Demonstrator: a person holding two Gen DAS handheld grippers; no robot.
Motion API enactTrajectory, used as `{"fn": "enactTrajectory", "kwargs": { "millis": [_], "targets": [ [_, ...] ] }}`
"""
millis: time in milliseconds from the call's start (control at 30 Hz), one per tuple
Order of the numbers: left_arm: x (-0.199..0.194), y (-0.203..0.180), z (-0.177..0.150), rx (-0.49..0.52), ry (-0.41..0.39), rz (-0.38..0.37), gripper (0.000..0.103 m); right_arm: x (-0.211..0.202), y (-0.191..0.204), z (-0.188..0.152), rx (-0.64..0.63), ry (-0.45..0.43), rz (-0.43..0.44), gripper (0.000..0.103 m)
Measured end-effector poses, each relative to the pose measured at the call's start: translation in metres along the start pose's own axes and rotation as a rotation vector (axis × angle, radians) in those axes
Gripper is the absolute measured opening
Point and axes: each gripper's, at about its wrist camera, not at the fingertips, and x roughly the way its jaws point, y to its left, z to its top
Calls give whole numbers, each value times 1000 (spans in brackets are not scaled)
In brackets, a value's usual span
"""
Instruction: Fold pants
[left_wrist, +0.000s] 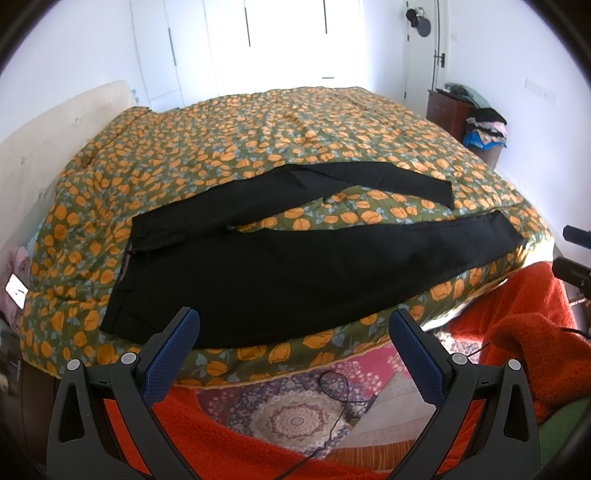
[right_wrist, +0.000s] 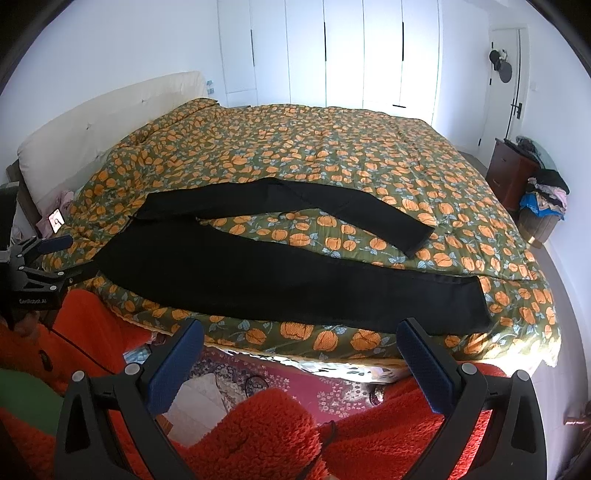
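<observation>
Black pants (left_wrist: 295, 266) spread on the quilt (left_wrist: 258, 147); left gripper (left_wrist: 293, 332) and right gripper (right_wrist: 301, 343), both agape and empty, should seize the far leg's hem and thigh together.

"GenRobot.AI" printed on left gripper (right_wrist: 55, 243) body.

Pants (left_wrist: 280, 266) lie on the bed (left_wrist: 258, 140) along its near edge, before you; waistband left, legs splayed rightward. Headboard (right_wrist: 96, 118) left, wardrobe (right_wrist: 343, 51) behind, rug (left_wrist: 295, 406) below.
</observation>
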Motion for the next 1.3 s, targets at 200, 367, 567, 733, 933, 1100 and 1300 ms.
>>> {"fn": "enactTrajectory", "kwargs": {
  "millis": [200, 367, 567, 733, 933, 1100, 1300],
  "targets": [
    [-2, 0, 3, 4, -3, -8, 102, -1, 2, 2, -13, -2, -3, 103],
    [-4, -4, 4, 12, -7, -15, 102, -3, 1, 2, -3, -5, -12, 103],
    [-7, -6, 4, 18, -22, -19, 102, -4, -1, 3, 20, 1, -27, 103],
    [-6, -9, 5, 24, -12, -17, 102, -4, 1, 2, 13, 4, -43, 103],
    [-8, -15, 6, 42, -22, -11, 102, -5, 0, 0, 7, 3, -38, 103],
    [-8, -16, 6, 39, -18, -9, 102, -4, 0, 0, 4, 4, -32, 103],
    [-6, -13, 7, 43, -18, -16, 102, -2, 0, -1, 1, 8, -30, 103]
  ]
}}
